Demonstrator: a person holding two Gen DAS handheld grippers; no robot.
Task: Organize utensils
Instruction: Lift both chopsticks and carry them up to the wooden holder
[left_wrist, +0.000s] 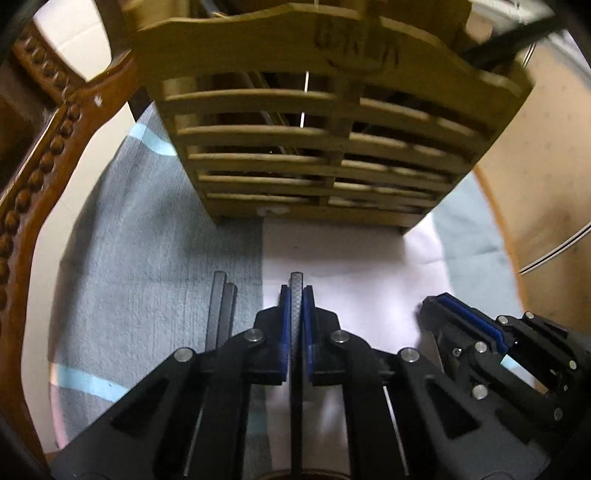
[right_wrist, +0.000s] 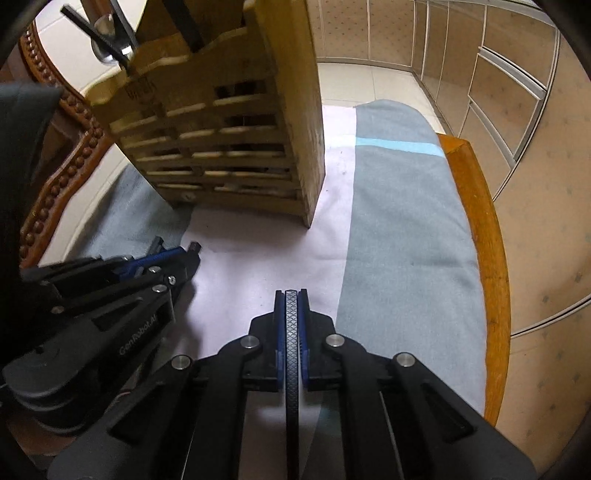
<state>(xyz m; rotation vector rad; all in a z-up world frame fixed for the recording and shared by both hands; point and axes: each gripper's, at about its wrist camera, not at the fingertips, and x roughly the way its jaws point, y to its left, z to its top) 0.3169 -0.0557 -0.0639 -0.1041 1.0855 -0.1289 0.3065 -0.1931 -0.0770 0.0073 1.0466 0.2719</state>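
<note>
A round wooden table (right_wrist: 480, 229) carries a grey-blue cloth with pale blue stripes (right_wrist: 402, 221), and over that a white sheet (right_wrist: 266, 266); a carved brown chair back with beaded trim (left_wrist: 44, 155) stands at the table's left side, and panelled beige cabinet fronts (right_wrist: 498, 92) fill the background.

A slatted light-wood utensil holder (left_wrist: 314, 147) stands upright on the white sheet, directly ahead of both grippers and apart from them. Dark handles and a shiny metal utensil (right_wrist: 107, 40) project from its top in the right wrist view; what else it contains cannot be made out through the slats.

The left gripper (left_wrist: 296, 295) is clenched on a thin black utensil handle with a cross-hatched texture (left_wrist: 296, 317), which lies lengthwise between the blue pads (left_wrist: 283, 332) and extends just past the fingertips. Two further black flat handles (left_wrist: 221, 310) lie side by side on the cloth, just left of this gripper.

The right gripper (right_wrist: 291, 310) is likewise clamped on a second black textured handle (right_wrist: 291, 354), held lengthwise between its pads above the white sheet. In each wrist view the other gripper appears beside it, low over the sheet.
</note>
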